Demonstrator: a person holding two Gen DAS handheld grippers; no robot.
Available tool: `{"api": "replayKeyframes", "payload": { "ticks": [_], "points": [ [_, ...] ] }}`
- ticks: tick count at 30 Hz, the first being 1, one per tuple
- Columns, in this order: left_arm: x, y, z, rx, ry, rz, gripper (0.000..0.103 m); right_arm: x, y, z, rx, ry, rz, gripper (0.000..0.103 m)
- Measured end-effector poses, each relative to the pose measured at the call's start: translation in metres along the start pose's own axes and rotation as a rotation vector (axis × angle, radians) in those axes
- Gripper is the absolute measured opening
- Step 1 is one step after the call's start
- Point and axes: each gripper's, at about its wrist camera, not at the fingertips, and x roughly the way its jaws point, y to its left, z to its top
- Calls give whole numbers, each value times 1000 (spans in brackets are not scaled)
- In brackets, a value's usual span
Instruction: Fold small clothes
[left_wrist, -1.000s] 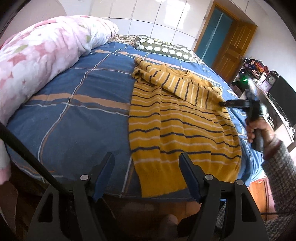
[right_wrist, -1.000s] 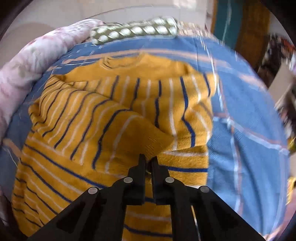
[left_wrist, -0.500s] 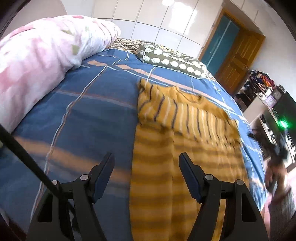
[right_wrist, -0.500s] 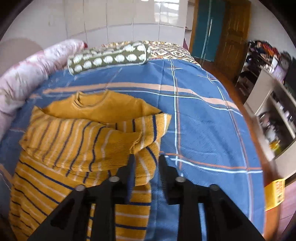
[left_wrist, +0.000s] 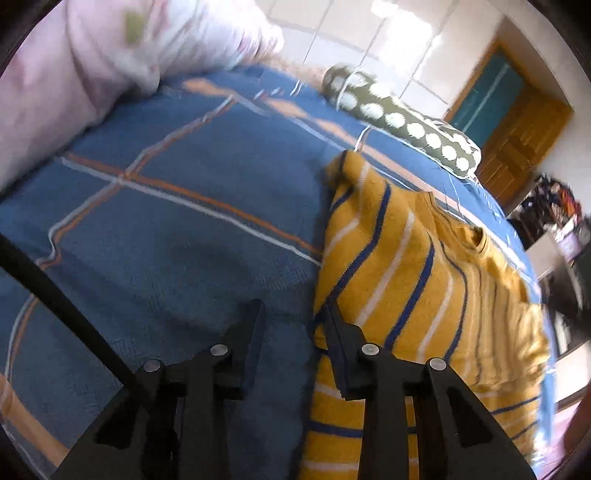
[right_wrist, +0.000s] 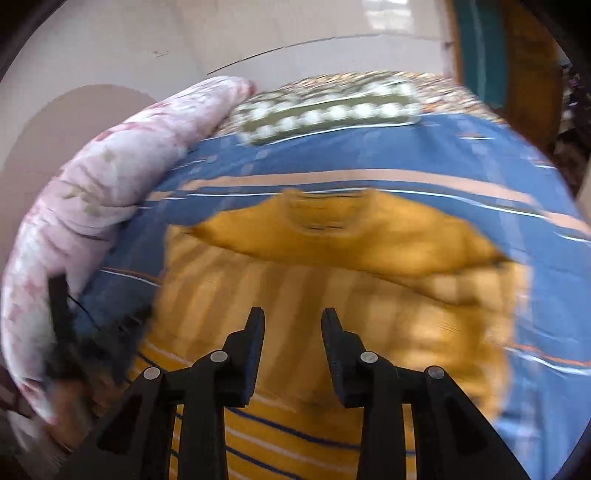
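A mustard-yellow sweater with navy and white stripes (left_wrist: 399, 280) lies flat on the blue bed, both sleeves folded across its chest. My left gripper (left_wrist: 291, 317) is open and low at the sweater's left edge, its right finger against the folded sleeve's rim. My right gripper (right_wrist: 291, 325) is open and empty above the sweater's middle (right_wrist: 332, 288); that view is motion-blurred. The collar (right_wrist: 321, 218) points away toward the pillows. The left gripper shows blurred at the left edge of the right wrist view (right_wrist: 62, 332).
The blue plaid bedspread (left_wrist: 177, 229) covers the bed. A pink floral quilt (left_wrist: 92, 74) is bunched along the left side. A green dotted pillow (left_wrist: 402, 122) lies at the head. A wooden door (left_wrist: 524, 136) and cluttered shelves stand at the right.
My right gripper let go of the sleeve, opened and moved over the sweater's middle. My left gripper advanced from the bed's foot to the sweater's left edge and narrowed its opening.
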Motion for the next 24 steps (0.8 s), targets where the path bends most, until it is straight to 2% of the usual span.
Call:
{"api": "replayKeyframes", "payload": {
  "ticks": [2, 5, 8, 10, 11, 12, 13, 14, 16, 18, 19, 22, 24],
  "points": [
    [2, -2, 0, 11, -17, 4, 32, 25, 25, 20, -18, 20, 76, 34],
    [1, 10, 0, -39, -24, -56, 33, 70, 67, 47, -39, 87, 229, 24],
    [-2, 19, -2, -85, -33, -111, 33, 121, 94, 58, -49, 196, 297, 24],
    [-1, 17, -3, -75, -37, -103, 33, 165, 103, 59, -61, 287, 255, 23],
    [-1, 16, -2, -71, -37, -99, 34, 183, 103, 59, -72, 306, 174, 21],
    [-1, 16, -3, -69, -38, -99, 34, 201, 100, 60, -91, 304, 65, 7],
    [-1, 16, -2, -72, -38, -103, 34, 208, 94, 63, -78, 273, 48, 1],
    [0, 17, -1, -80, -39, -111, 34, 207, 90, 66, -41, 243, 60, 2],
    [2, 19, 0, -92, -38, -125, 34, 194, 84, 72, 16, 161, -26, 2],
    [0, 21, -2, -95, -38, -127, 34, 164, 80, 74, 8, 61, -185, 22],
    [0, 21, -1, -97, -37, -129, 34, 148, 77, 73, 11, 43, -187, 24],
    [-2, 24, -3, -111, -35, -147, 35, 87, 46, 55, 33, 59, -95, 29],
    [-1, 26, -2, -122, -32, -160, 36, 50, 21, 27, 8, 98, -91, 48]
  ]
}}
